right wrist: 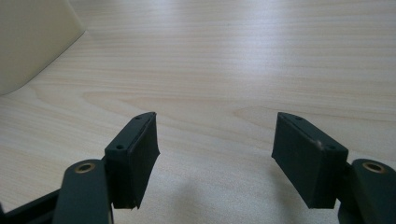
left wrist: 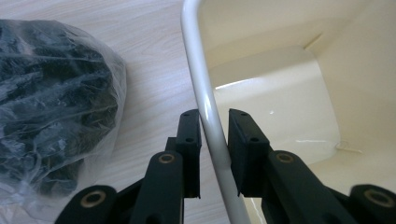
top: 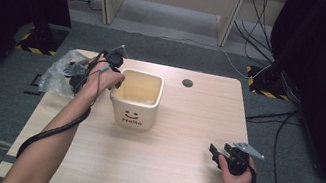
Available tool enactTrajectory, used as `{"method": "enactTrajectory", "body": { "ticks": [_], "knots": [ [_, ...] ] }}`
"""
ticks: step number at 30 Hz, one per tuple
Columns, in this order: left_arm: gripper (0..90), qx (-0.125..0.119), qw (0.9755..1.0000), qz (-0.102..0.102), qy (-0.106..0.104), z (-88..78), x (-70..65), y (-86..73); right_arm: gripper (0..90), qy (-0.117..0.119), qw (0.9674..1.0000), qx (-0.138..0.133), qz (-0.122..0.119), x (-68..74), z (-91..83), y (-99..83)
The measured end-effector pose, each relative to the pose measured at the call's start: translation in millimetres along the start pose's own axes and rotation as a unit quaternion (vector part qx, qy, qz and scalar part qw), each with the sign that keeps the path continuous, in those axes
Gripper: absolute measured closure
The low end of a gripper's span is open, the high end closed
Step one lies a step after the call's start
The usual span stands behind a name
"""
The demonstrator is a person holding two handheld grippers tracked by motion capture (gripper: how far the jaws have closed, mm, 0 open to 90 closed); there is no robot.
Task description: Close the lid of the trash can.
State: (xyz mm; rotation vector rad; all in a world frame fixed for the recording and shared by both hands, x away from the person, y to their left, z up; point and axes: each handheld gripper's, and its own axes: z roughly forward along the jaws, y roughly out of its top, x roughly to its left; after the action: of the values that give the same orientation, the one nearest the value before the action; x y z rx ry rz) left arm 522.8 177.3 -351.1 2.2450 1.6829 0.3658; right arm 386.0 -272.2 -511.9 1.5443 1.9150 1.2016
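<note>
The right gripper (top: 218,155) sits nearest, low over the front right of the table (top: 171,174), its jaws spread wide with only bare wood between them; the right gripper view shows the same gap (right wrist: 215,158) and a cream corner of the bin off to the side. It looks parked, waiting.

Farther in, the left gripper (top: 115,79) is at the left rim of the cream bin (top: 136,115), the square one with the smiley and "Hello" on its front, standing upright around the middle of the table. In the left gripper view the rim (left wrist: 205,107) runs straight between the jaws (left wrist: 214,140), one pad outside the wall and one inside, each with a sliver of space, so I'd call it loose rather than clamped. The bin's inside looks empty from here.

Beyond the left hand, at the table's far left edge, lies a clear plastic bag of dark items (top: 63,73), just beside the bin.

My guess is the bin has been positioned, and the next move is reaching for that bag, which needs the jaws drawn clear of the rim first.
</note>
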Motion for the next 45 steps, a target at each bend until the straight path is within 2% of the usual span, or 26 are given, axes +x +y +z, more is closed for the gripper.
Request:
{"method": "enactTrajectory", "body": {
  "ticks": [8,11,16,20,24,35,45],
  "knots": [
    [71.4,-0.009,0.9999,-0.002,-0.008,-0.2,0.7,-1.3,31.3,0.000,1.0000,0.002,0.000,-0.3,0.4,0.1],
    [61.5,-0.018,0.9998,0.002,-0.011,-0.6,-0.5,-1.8,31.4,0.000,1.0000,0.002,0.000,-0.1,0.3,0.1],
    [52.8,-0.035,0.9993,0.006,-0.008,-4.8,-1.1,-2.3,31.4,0.000,1.0000,0.001,-0.001,-0.1,0.3,0.1],
    [46.4,-0.046,0.9988,0.008,-0.016,-7.5,0.6,-2.8,31.4,-0.001,1.0000,0.001,0.000,-0.2,0.2,0.1],
    [39.1,-0.056,0.9983,0.003,-0.016,-11.7,2.1,-4.5,31.4,-0.001,1.0000,0.001,-0.001,0.0,0.3,0.1],
    [33.4,-0.085,0.9956,0.004,-0.039,-24.6,8.4,-16.8,31.4,-0.001,1.0000,0.000,-0.002,-0.2,0.5,0.0],
    [32.1,-0.120,0.9918,0.007,-0.042,-33.0,11.3,-30.4,31.4,-0.001,1.0000,0.000,-0.001,0.0,0.3,-0.1]
  ]
}}
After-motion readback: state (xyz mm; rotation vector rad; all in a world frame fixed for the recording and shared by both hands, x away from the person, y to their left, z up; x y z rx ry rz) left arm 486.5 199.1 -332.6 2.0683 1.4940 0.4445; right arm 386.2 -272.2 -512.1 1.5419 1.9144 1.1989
